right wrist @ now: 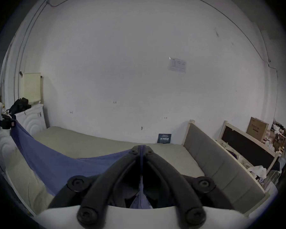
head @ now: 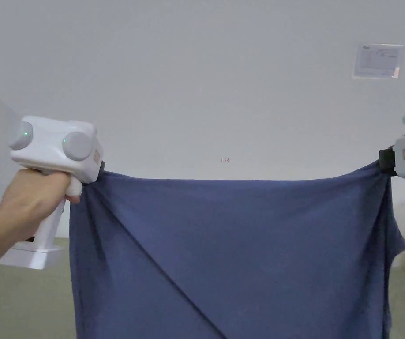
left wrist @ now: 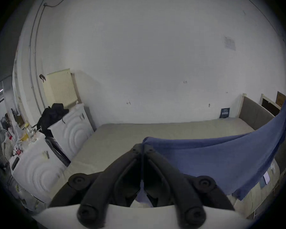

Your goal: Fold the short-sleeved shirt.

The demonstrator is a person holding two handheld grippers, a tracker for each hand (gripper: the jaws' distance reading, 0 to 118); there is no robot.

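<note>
A: How did the left claw [head: 101,170] stand?

B: Its jaws were pressed together on one top corner of the blue shirt [head: 232,256]. In the left gripper view the two black jaws met with no gap, and the cloth came out at their tips and ran off to the right. A hand [head: 34,198] held the white grip.

A: And the right claw [head: 386,161]?

B: Clamped the same way on the other top corner. In the right gripper view a thin strip of blue cloth showed pinched between the closed jaws, and the shirt [right wrist: 56,163] spread away to the left, up to the other claw far off at the picture's left edge.

A: So where was the shirt?

B: In the air, stretched between the two claws. Its top edge ran nearly straight from one to the other, the body hung down below, and a long diagonal crease crossed it from the upper left. A sleeve hung at the right side.

A: What lay under it?

B: A bed with a beige mattress [left wrist: 139,133], with a grey padded headboard [right wrist: 221,166] along one side.

A: And the room?

B: A plain white wall [head: 206,88] with a sheet of paper [head: 378,60] stuck on it. White cabinets [left wrist: 69,133] stood off to the left with a black bag [left wrist: 51,113] on top, and a cardboard box [right wrist: 257,128] sat among clutter to the right.
</note>
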